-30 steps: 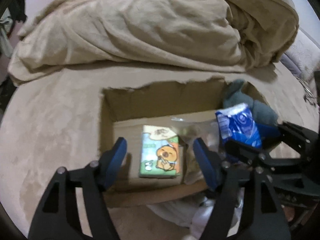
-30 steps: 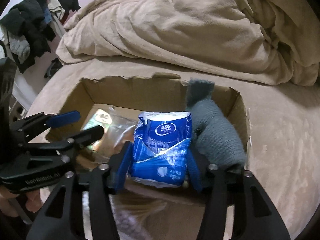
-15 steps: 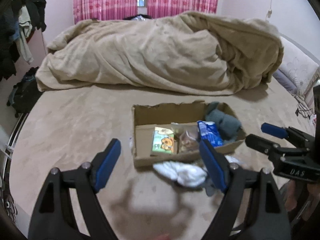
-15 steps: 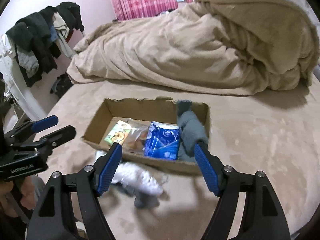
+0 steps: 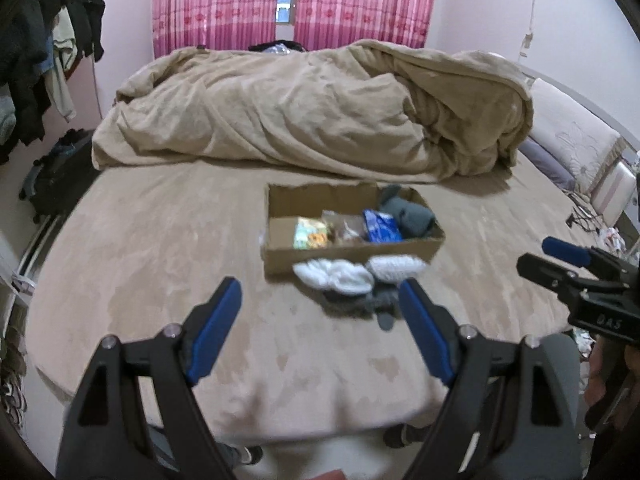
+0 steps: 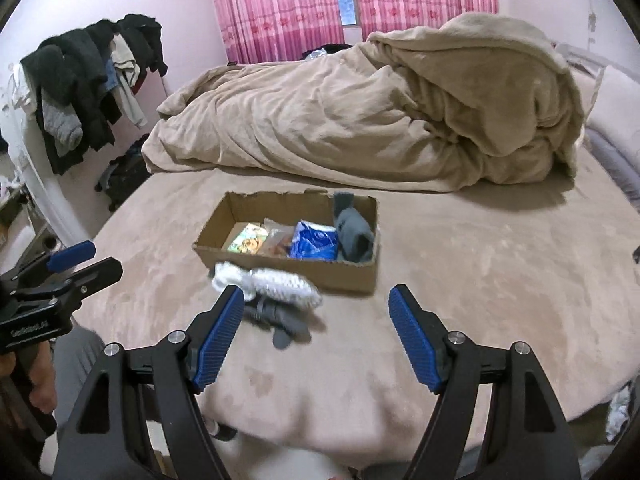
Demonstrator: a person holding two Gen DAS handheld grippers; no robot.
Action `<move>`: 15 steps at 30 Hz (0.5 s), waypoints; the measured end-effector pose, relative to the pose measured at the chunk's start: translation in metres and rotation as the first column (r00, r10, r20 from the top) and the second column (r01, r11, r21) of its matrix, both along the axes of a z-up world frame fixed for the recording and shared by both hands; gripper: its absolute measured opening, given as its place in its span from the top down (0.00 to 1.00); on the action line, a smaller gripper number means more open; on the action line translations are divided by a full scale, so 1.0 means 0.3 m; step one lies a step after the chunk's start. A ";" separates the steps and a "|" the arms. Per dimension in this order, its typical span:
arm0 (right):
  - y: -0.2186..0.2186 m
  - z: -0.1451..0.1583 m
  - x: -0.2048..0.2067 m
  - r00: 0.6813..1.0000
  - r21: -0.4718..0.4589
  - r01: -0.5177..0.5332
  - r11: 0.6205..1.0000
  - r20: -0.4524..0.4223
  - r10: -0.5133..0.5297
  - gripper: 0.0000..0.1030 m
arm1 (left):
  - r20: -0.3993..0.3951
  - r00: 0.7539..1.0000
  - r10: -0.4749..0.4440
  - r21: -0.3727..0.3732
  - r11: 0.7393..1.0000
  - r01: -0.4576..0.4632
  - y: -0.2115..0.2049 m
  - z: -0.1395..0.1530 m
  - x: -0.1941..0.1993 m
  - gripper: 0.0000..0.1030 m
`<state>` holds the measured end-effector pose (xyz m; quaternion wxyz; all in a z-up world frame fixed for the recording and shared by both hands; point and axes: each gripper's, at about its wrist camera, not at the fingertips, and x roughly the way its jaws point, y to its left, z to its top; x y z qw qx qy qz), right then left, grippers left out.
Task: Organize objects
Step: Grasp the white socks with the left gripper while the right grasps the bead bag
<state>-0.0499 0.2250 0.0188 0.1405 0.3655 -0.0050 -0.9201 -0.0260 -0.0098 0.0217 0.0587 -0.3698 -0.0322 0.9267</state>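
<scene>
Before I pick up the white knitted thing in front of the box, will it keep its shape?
Probably not. The white knitted thing lies crumpled and soft on the bed, so it would likely sag. It looks light. It overlaps grey socks, which might drag along.

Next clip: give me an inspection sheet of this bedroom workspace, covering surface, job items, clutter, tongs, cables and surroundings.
Surface: beige bed cover, flat near the front.
Job's things: cardboard box holding a cartoon-print pack, a clear bag, a blue tissue pack and a grey knit item; white knit items and grey knit items lie on the bed in front of the box.
Clutter: heaped beige duvet behind the box.
Tongs: left tongs and right tongs both open, nothing between them.
Cables: tangled cords at the bed's right edge.
Surroundings: pink curtains; clothes hanging at left.
</scene>
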 end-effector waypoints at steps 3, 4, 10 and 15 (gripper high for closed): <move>0.008 -0.006 0.053 1.000 0.027 -0.003 1.000 0.008 0.003 0.24 | 0.013 1.000 0.004 0.002 1.000 -0.004 0.003 -0.025 0.038 0.20; 0.010 -0.010 0.062 1.000 0.032 -0.004 0.999 0.015 0.003 0.24 | 0.022 1.000 0.004 0.004 1.000 -0.004 0.002 -0.037 0.047 0.20; 0.025 -0.067 0.086 0.998 0.049 0.010 0.999 0.059 -0.013 0.24 | 0.069 0.998 0.009 -0.004 1.000 -0.009 -0.005 -0.096 0.054 0.20; 0.007 -0.104 0.062 0.997 0.050 0.005 0.999 0.075 -0.009 0.24 | 0.082 0.997 0.004 -0.010 1.000 -0.003 -0.003 -0.131 0.031 0.20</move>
